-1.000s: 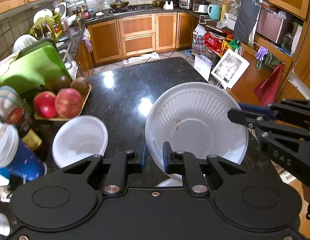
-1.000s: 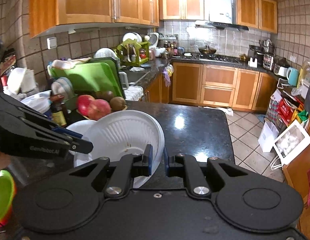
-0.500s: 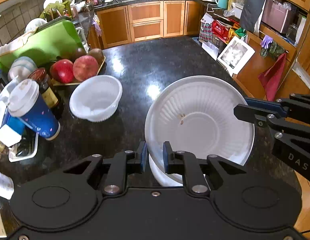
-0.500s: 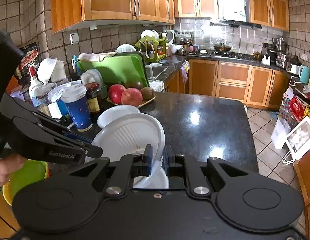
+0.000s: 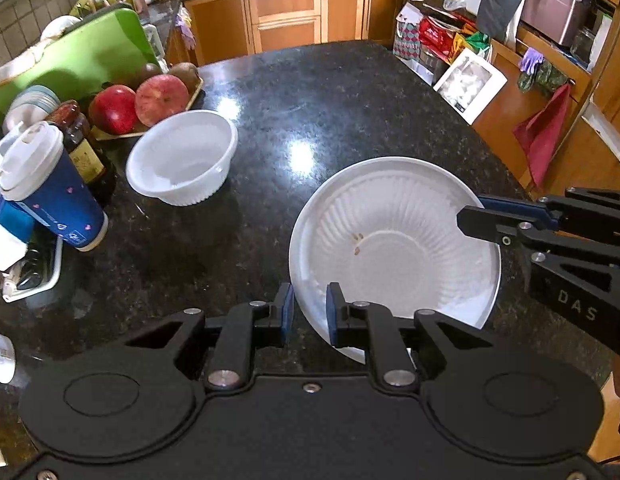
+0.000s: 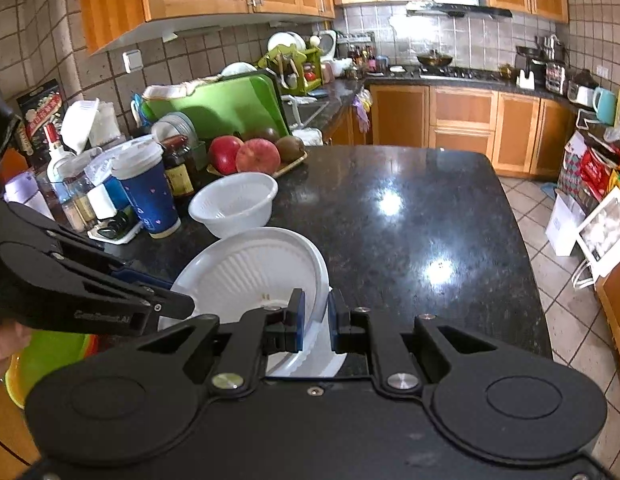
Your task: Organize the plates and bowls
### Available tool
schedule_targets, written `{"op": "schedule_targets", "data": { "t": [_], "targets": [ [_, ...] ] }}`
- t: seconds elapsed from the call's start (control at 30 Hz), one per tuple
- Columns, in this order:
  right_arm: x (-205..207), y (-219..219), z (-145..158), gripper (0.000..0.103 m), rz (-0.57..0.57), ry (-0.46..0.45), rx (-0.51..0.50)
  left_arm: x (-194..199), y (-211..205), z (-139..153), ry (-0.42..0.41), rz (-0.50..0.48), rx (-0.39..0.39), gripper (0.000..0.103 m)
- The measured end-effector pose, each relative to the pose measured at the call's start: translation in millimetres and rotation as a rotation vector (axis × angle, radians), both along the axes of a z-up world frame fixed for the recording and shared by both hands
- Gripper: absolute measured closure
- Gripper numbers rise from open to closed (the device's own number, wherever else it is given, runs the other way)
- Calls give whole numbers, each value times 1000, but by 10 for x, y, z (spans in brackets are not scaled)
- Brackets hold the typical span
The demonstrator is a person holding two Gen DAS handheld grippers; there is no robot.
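A white ribbed plate [image 5: 394,248] is held tilted above the black granite counter [image 5: 330,92]. My left gripper [image 5: 308,312] is shut on its near-left rim. My right gripper [image 6: 314,320] is shut on its opposite rim; it also shows in the left wrist view [image 5: 470,216]. The plate also shows in the right wrist view [image 6: 250,276], with the left gripper [image 6: 182,304] at its left edge. A white bowl [image 5: 182,158] stands on the counter to the left, also in the right wrist view [image 6: 234,204]. Something white lies partly hidden below the plate.
A fruit tray [image 5: 146,100], a dark bottle [image 5: 84,148] and a blue paper cup [image 5: 50,196] crowd the counter's left side. A green cutting board [image 5: 70,56] stands behind. A green bowl [image 6: 42,360] sits low at left. The counter edge drops to tiled floor [image 6: 570,280] at right.
Both grippers have lifted and drawn back with the plate. The white bowl, cup and fruit tray now lie farther away on the left.
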State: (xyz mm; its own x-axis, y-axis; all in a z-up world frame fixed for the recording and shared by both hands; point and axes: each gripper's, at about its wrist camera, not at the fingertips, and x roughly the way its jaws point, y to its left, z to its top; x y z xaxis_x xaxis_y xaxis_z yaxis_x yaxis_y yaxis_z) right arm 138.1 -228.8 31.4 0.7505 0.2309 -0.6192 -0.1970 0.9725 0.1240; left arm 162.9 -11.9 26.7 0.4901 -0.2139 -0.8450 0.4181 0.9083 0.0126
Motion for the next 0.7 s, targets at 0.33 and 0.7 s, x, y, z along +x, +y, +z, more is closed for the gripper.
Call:
{"op": "schedule_targets", "data": {
  "t": [0.33,0.7],
  "targets": [
    [171,-17,-206,89,-25,62,-3,114,-51,-156,46,-20,2,80],
    [240,-9,-325,89,-25,81,-25,129,-54,-237,46,-25,2,79]
  ]
}}
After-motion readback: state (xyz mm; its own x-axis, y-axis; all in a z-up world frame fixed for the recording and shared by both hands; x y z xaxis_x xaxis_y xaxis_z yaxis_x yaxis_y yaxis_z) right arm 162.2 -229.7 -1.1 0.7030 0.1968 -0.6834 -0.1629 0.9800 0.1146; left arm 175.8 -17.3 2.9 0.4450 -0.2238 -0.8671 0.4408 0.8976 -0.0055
